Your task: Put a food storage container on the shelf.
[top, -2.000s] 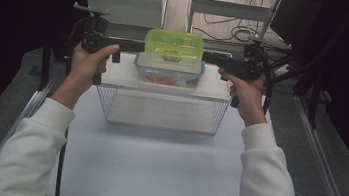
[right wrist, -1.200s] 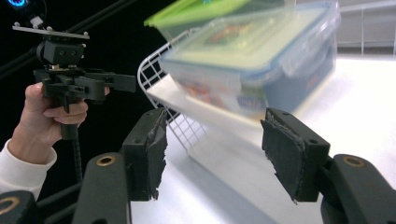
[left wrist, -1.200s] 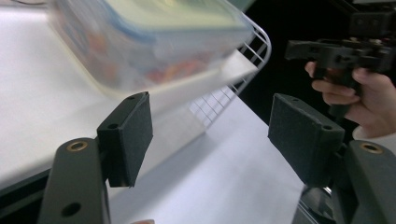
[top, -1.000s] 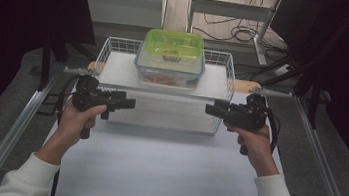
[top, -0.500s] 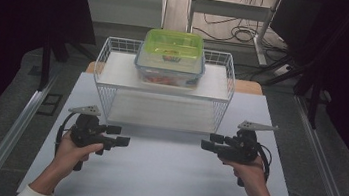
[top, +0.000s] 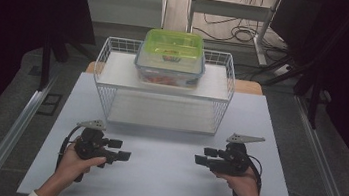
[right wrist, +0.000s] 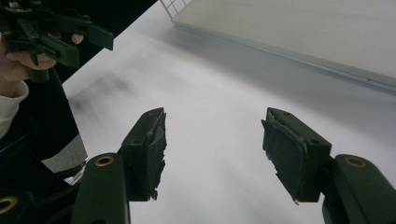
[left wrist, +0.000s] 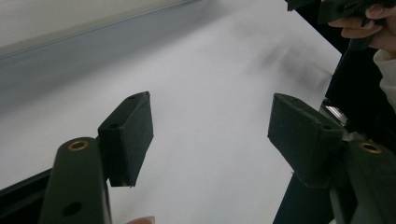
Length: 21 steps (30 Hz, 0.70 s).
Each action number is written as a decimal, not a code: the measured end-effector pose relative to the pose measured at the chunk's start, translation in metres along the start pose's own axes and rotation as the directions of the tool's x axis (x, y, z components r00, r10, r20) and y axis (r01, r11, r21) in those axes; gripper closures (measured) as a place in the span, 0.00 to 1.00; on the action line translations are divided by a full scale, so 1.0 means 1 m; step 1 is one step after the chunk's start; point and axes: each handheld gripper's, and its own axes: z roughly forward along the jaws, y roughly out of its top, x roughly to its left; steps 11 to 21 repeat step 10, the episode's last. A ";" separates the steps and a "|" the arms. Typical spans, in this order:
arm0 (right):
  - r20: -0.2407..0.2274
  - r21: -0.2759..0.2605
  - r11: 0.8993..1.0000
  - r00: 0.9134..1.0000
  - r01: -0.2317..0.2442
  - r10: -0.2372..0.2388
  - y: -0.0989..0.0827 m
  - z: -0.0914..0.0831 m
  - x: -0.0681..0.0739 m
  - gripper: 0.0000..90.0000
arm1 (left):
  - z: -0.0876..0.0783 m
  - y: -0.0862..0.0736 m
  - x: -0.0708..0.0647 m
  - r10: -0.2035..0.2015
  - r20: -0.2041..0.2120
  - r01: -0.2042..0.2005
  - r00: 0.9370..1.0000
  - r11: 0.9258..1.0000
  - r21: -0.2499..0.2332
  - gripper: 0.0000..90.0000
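Low over the white counter (top: 162, 177), the left gripper (top: 122, 155) rests in the person's left hand (top: 71, 163), its jaws pointing inward toward the middle and standing wide with nothing between them; in the left gripper view the two black pads (left wrist: 128, 135) frame only bare white surface. Farther back, at the centre, a white wire rack (top: 164, 84) stands on the counter, and on its upper shelf sits the clear food container (top: 169, 69) with a green lid (top: 174, 45), something red showing through its wall. At the right, the right gripper (top: 200, 159) mirrors its partner in the right hand (top: 242, 182), jaws likewise wide and empty, the rack's lower shelf (right wrist: 299, 28) edging into the top of the right gripper view.

Both grippers hang well apart from the container, which sits high and far back, so any reach for it must climb over the rack's front rim. A low approach would likely catch the wire edge and shove the whole rack across the counter. The container looks broad against the spread of the jaws, so a one-sided grip on its smooth wall or lid rim could slip or tip it, and a pull on the lid alone might pop it loose and spill what is inside. Uneven timing between the two hands could twist it off the shelf.
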 end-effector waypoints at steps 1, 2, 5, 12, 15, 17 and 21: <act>-0.002 -0.005 1.000 1.000 0.004 -0.004 0.000 -0.001 0.000 0.43 | 0.000 -0.001 0.000 0.002 -0.001 -0.002 1.000 1.000 0.000 0.34; -0.003 -0.007 1.000 1.000 0.004 -0.004 0.000 -0.002 0.000 0.43 | 0.000 -0.001 0.001 0.002 0.001 -0.002 1.000 1.000 0.001 0.34; -0.001 -0.017 1.000 1.000 -0.001 0.001 -0.001 -0.003 -0.001 0.43 | 0.000 -0.002 0.002 0.000 -0.003 0.000 1.000 1.000 0.002 0.33; 0.002 -0.023 1.000 1.000 0.004 -0.004 -0.003 -0.004 -0.002 0.39 | -0.001 -0.004 0.005 -0.011 -0.010 0.011 1.000 1.000 -0.015 0.32; 0.002 -0.023 1.000 1.000 0.004 -0.004 -0.003 -0.004 -0.002 0.39 | -0.001 -0.004 0.005 -0.011 -0.010 0.011 1.000 1.000 -0.015 0.32; 0.002 -0.023 1.000 1.000 0.004 -0.004 -0.003 -0.004 -0.002 0.39 | -0.001 -0.004 0.005 -0.011 -0.010 0.011 1.000 1.000 -0.015 0.32; 0.002 -0.023 1.000 1.000 0.004 -0.004 -0.003 -0.004 -0.002 0.39 | -0.001 -0.004 0.005 -0.011 -0.010 0.011 1.000 1.000 -0.015 0.32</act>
